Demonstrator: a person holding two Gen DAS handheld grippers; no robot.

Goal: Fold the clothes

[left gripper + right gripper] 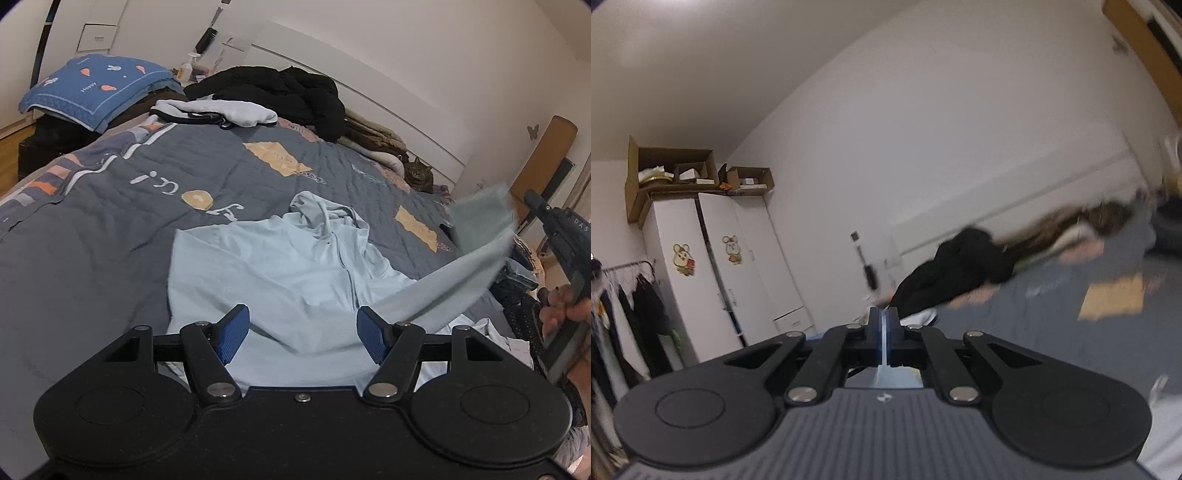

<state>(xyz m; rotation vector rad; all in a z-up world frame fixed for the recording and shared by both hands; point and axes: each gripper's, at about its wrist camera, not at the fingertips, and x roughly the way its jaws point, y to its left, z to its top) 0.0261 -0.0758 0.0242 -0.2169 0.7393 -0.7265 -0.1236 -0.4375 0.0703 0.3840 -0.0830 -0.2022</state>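
Left gripper (303, 334) in the foreground of its own view, blue pads (233, 334) spread wide with nothing between them, poised just above the near hem of a pale blue hoodie (280, 269). Spread front-up across the near part of a grey quilted bedspread (110, 229), zip running up the middle, hood and drawstring bunched at the far end, fabric rumpled in soft ridges. One sleeve (454, 277) lifted off the bed toward the right edge, stretched taut and smeared by motion, its cuff end a blurred teal patch. Right gripper (883, 332) clamped tight on a thin edge of that pale blue cloth, a sliver of it visible between the closed pads in its own view; seen from the left camera only as a dark body at the frame's right edge, gripped by a hand (561, 310) that is partly cut off. Hoodie's near hem hidden behind the left gripper's frame. Beyond, toward the far edge of the bed, a white garment with dark trim (218, 112), a heap of black clothing (288, 94) and a blue cushion (99, 86) at the far left corner. Tabby cat (417, 177) tucked by the far right edge, small and dim. Right camera's view heavily blurred across the bed; white wardrobe (713, 273) with cardboard boxes (672, 170) on top comparatively sharp.
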